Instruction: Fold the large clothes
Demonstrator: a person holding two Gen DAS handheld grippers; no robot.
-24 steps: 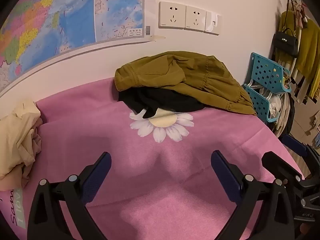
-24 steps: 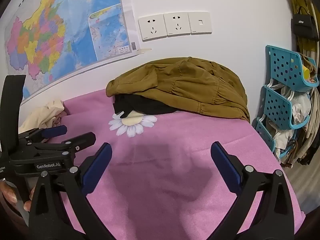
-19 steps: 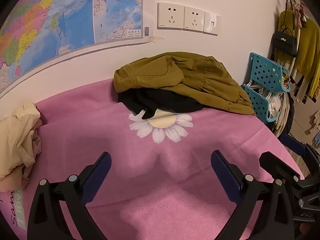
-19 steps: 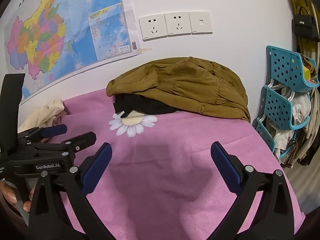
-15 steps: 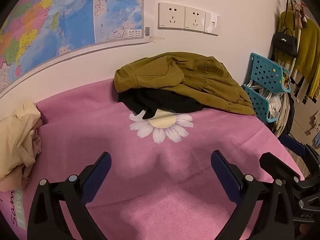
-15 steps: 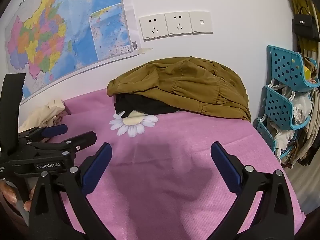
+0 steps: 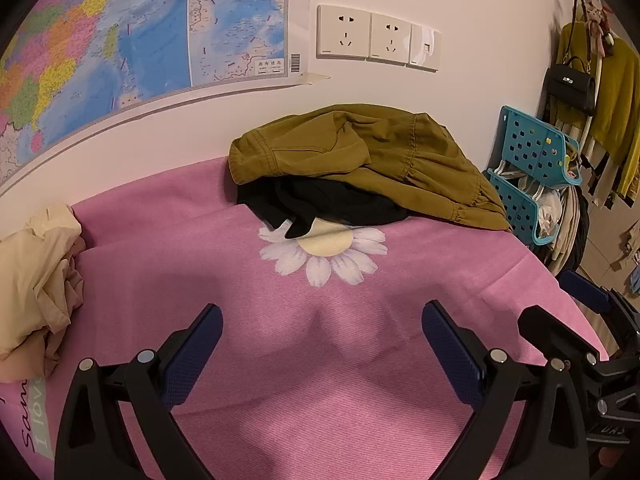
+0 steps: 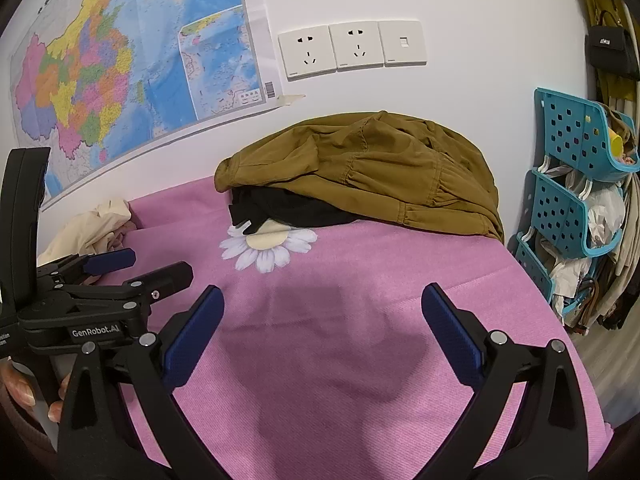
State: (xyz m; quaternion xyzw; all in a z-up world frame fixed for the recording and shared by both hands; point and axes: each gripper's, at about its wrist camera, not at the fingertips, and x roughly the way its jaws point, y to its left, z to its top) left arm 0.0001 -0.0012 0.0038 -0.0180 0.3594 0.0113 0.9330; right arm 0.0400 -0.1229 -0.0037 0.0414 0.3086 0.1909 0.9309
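An olive-brown garment [image 7: 372, 164] [image 8: 372, 168] lies heaped against the wall on a pink cloth [image 7: 208, 280] [image 8: 360, 280] with a daisy print. Under it a black garment [image 7: 324, 204] [image 8: 280, 204] pokes out. My left gripper [image 7: 322, 328] hovers open over bare pink cloth, well short of the heap. My right gripper [image 8: 322, 308] is open too, over the same cloth to the right. Each gripper shows at the edge of the other's view, the left gripper [image 8: 140, 266] held by a hand. Nothing is between either pair of fingers.
A crumpled cream garment [image 7: 36, 280] [image 8: 96, 228] lies at the left edge. A map [image 7: 120, 40] and wall sockets [image 8: 352, 48] hang behind. Blue perforated shelves [image 8: 576, 184] with bags stand right of the bed, hanging clothes and a black handbag [image 7: 570, 88] beyond.
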